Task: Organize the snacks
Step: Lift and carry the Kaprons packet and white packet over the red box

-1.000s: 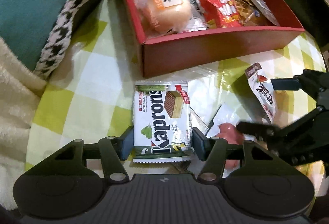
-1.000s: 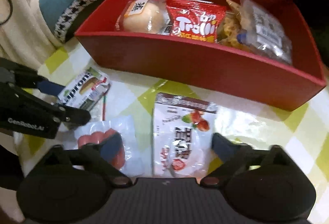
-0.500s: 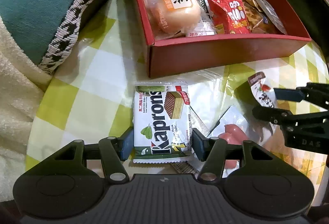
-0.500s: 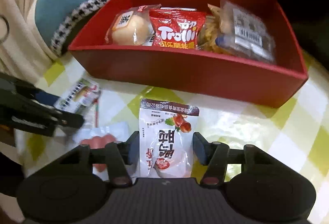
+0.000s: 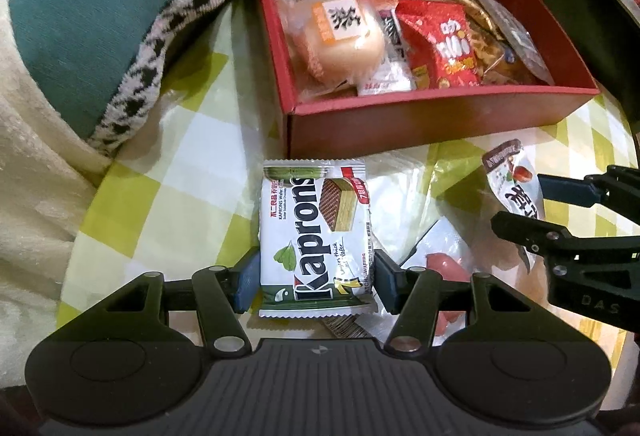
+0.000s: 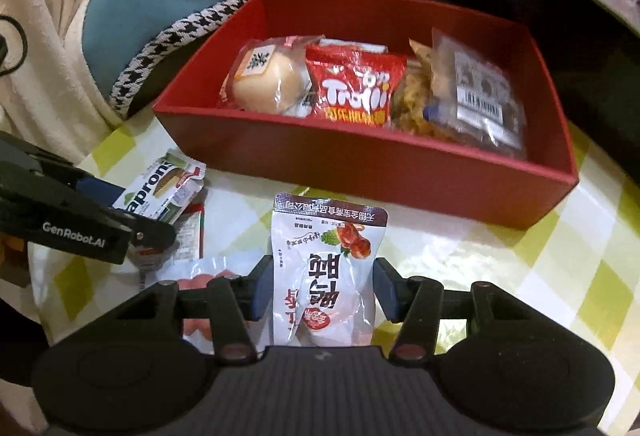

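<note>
On the green-checked tablecloth (image 5: 132, 212), before the red box (image 6: 360, 164), the left gripper (image 5: 316, 276) clamps the Kaprons wafer pack (image 5: 316, 232); the right gripper (image 6: 324, 286), jaws just closing, pinches a white plum pouch (image 6: 326, 276).

Right gripper (image 6: 323, 286) jaws just closed onto white snack pouch (image 6: 326, 272), pouch lifted off checked tablecloth (image 6: 500, 268), nearer red box (image 6: 400, 172)

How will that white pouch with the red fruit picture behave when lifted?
The white pouch, pinched by the right gripper, looks thin and crinkly, so it probably flops. Its glossy film may slip. It seems light, likely an easy lift.
</note>
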Motion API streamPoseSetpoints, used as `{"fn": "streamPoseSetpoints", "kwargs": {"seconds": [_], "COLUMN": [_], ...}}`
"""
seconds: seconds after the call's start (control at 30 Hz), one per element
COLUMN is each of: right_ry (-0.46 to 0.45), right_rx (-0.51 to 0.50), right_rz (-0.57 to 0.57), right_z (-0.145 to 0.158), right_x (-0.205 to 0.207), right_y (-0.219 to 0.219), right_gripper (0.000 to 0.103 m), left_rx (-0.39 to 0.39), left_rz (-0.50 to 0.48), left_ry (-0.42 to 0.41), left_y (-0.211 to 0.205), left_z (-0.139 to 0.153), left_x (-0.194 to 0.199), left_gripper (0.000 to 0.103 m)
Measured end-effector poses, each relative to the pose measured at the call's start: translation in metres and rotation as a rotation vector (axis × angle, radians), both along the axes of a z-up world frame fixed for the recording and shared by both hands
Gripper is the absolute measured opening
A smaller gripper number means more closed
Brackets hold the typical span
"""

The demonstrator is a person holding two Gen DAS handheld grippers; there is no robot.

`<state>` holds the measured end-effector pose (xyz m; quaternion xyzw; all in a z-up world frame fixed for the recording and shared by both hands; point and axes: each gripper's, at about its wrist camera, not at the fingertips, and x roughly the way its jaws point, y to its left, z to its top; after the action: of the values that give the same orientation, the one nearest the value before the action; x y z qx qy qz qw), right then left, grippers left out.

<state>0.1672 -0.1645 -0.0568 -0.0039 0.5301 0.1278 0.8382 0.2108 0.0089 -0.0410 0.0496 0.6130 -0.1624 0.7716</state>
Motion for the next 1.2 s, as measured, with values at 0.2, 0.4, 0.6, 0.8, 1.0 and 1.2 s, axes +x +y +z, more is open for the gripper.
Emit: {"fn": "streamPoseSetpoints", "kwargs": {"seconds": [0.2,0.4,0.6,0.8,1.0,1.2], "right_ry": [-0.054,-0.087,-0.105,-0.107,-0.131,-0.156], "right_rx": [-0.016,-0.021,-0.012,-0.001,0.002,-0.002], "right_rz": [0.024,0.010,0.010,0.013,0.009,-0.012], "right_z": [0.021,0.033,0.040,0.043,0.054,0.066], "right_x": [-0.007,-0.012,-0.013,-0.011,-0.011,-0.005], "right_y": [0.018,0.017,0.017,0.018,0.018,0.018], "right_gripper": [0.059,0.059,0.059,0.059,0.059,0.059], "left_rx": [-0.012,-0.020,-0.036,-0.052,-0.074,-0.087], "left_rz": [0.017,0.056,0.120,0.153,0.159,0.162], "left_ry": [-0.062,-0.091,-0.104,-0.112,-0.156,-0.197], "left_y": [-0.006,-0.009,-0.002,0.002,-0.001,-0.010], "left_z": [0.020,0.034,0.044,0.052,0.066,0.078], "left_x": [-0.009,-0.015,-0.017,-0.019,-0.023,-0.019], "left_gripper": [0.065,0.064,0.064,0.064,0.064,0.064]}}
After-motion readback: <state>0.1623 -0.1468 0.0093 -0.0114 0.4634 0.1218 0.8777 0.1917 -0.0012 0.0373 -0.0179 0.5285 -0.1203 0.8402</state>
